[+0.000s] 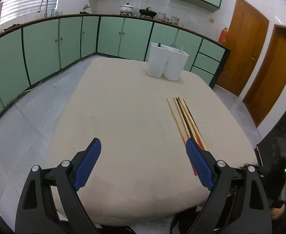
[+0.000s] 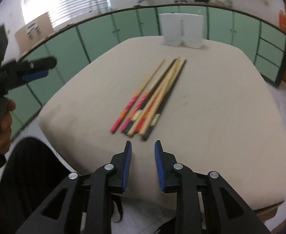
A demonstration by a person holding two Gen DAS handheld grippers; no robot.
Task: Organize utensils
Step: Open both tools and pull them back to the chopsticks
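Observation:
Several chopsticks [image 2: 152, 97] lie bundled on the beige table [image 2: 220, 117], their red and black patterned ends nearest me. They also show in the left wrist view [image 1: 183, 117], partly behind my left gripper's right finger. A white two-part utensil holder [image 2: 181, 31] stands at the table's far edge; it also shows in the left wrist view [image 1: 166, 62]. My right gripper [image 2: 143, 144] is open and empty, just short of the chopsticks' near ends. My left gripper [image 1: 143, 142] is wide open and empty above the table's near part, left of the chopsticks.
Green cabinets [image 1: 45, 44] and a counter with a sink tap [image 1: 44, 3] and pots [image 1: 127, 8] run behind the table. Two wooden doors [image 1: 259, 58] are at the right. The left gripper and the hand holding it show at the left of the right wrist view [image 2: 16, 74].

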